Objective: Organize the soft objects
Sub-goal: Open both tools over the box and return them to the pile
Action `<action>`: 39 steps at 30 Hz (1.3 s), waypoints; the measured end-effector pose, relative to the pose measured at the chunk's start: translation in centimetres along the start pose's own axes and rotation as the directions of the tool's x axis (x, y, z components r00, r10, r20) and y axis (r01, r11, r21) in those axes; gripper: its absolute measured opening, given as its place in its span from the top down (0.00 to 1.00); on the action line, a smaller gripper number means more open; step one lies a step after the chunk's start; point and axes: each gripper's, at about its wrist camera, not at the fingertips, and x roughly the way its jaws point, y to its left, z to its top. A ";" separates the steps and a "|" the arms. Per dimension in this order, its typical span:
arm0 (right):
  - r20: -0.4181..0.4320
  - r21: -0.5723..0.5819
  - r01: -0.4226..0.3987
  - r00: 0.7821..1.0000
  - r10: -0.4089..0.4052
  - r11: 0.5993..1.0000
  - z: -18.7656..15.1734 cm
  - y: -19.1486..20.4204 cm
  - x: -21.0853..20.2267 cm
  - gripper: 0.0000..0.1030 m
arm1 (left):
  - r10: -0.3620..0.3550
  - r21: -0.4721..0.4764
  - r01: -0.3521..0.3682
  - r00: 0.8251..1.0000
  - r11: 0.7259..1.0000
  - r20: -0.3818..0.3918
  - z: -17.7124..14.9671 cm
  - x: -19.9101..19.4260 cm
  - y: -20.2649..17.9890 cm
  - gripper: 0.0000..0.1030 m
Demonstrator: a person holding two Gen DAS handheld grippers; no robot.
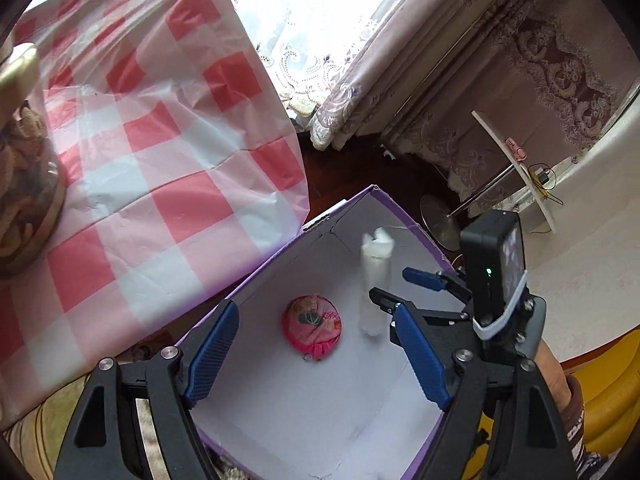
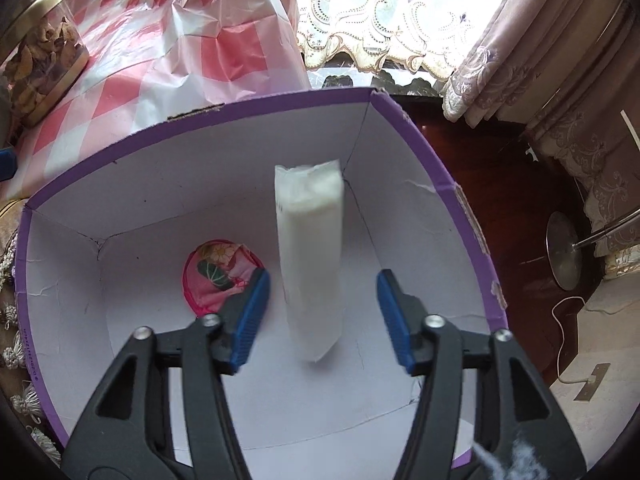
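Observation:
A purple box with a white inside (image 1: 280,400) (image 2: 160,200) stands below both grippers. A round pink floral cushion (image 1: 311,328) (image 2: 216,276) lies on its floor. A white plastic-wrapped pack of cotton pads (image 1: 375,280) (image 2: 311,256) is upright inside the box, blurred, between and just beyond my right gripper's fingers, touching neither. My right gripper (image 2: 322,316) (image 1: 390,292) is open over the box. My left gripper (image 1: 316,356) is open and empty above the box's near side.
A table with a red-and-white checked plastic cloth (image 1: 140,140) (image 2: 180,40) stands left of the box. A glass jar with a gold lid (image 1: 24,160) (image 2: 44,60) sits on it. Curtains (image 1: 500,60), a lamp base (image 2: 564,256) and dark floor lie to the right.

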 end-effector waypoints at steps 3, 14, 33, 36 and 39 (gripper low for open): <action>0.041 0.006 0.018 0.999 -0.018 1.000 0.2 0.3 -0.9 0.20 | -0.015 -0.018 0.016 0.999 1.000 0.044 -1.6 -2.6 0.8 0.21; 0.093 0.029 -0.105 0.990 0.102 0.994 -0.1 4.6 -4.8 0.20 | 0.073 -0.157 -0.043 0.979 0.987 0.190 -7.5 -11.8 7.4 0.21; 0.054 -0.181 -0.359 0.926 0.374 0.916 1.4 18.0 -10.2 0.20 | 0.410 -0.521 -0.221 0.868 0.825 0.280 -18.2 -25.3 21.3 0.21; 0.053 -0.222 -0.376 0.917 0.396 0.900 1.8 19.7 -10.8 0.20 | 0.482 -0.546 -0.291 0.841 0.786 0.247 -19.6 -26.8 23.4 0.21; 0.038 -0.259 -0.400 0.906 0.423 0.879 2.2 21.5 -11.3 0.20 | 0.514 -0.544 -0.329 0.827 0.772 0.228 -20.1 -27.7 24.9 0.21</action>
